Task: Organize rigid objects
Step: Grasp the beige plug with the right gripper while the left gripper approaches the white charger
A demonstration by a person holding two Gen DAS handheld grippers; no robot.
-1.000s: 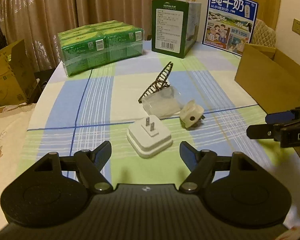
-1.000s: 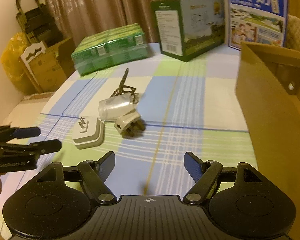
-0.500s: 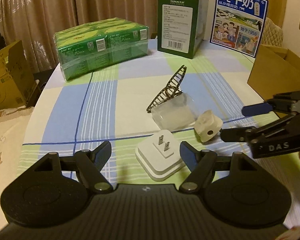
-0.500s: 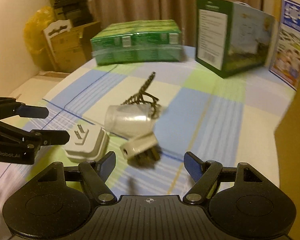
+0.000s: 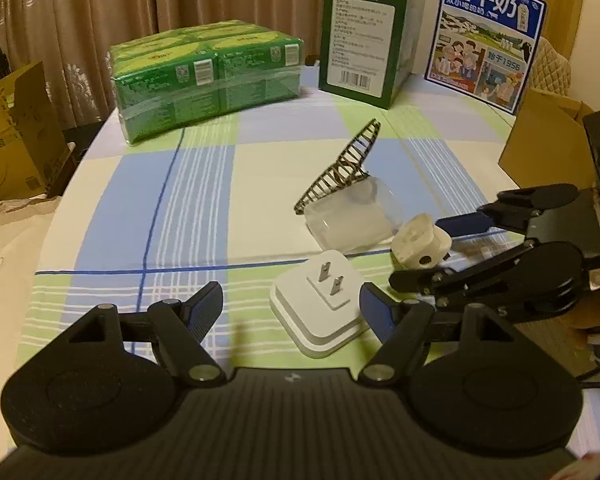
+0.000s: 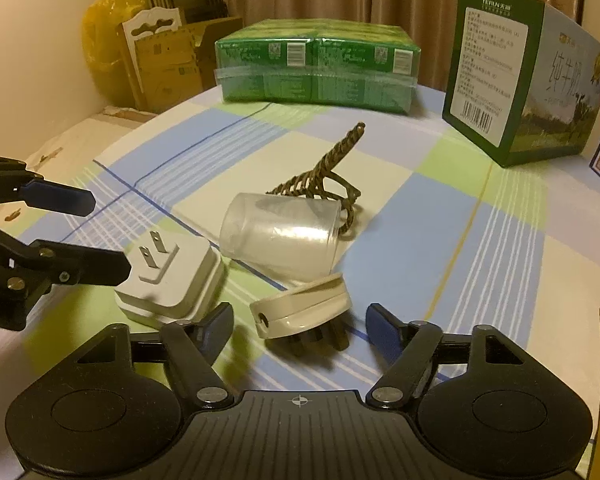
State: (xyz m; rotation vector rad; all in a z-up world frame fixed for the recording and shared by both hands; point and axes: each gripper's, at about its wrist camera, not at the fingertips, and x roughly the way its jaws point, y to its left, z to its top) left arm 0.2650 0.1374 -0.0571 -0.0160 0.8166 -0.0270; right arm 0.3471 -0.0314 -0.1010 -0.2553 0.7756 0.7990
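Observation:
A cream round plug (image 6: 300,310) lies on the checked tablecloth between the fingers of my right gripper (image 6: 300,322). Its jaws are closing, and a small gap still shows on each side of the plug. From the left wrist this right gripper (image 5: 430,252) straddles the plug (image 5: 420,242) from the right. A white square charger (image 5: 320,312) lies prongs up just inside the right finger of my left gripper (image 5: 292,306), which is open and touches nothing. Behind them a clear plastic cup (image 6: 284,236) lies on its side against a dark twisted wire piece (image 6: 328,164).
At the far side of the table are a green shrink-wrapped pack (image 5: 208,76), a green carton (image 5: 364,36) and a blue milk carton (image 5: 488,36). An open cardboard box (image 5: 540,148) stands at the right edge. More cardboard boxes (image 5: 16,132) sit on the floor at left.
My right gripper has come down and in from the right and now straddles the cream plug with narrower jaws. My left gripper has edged closer to the white charger.

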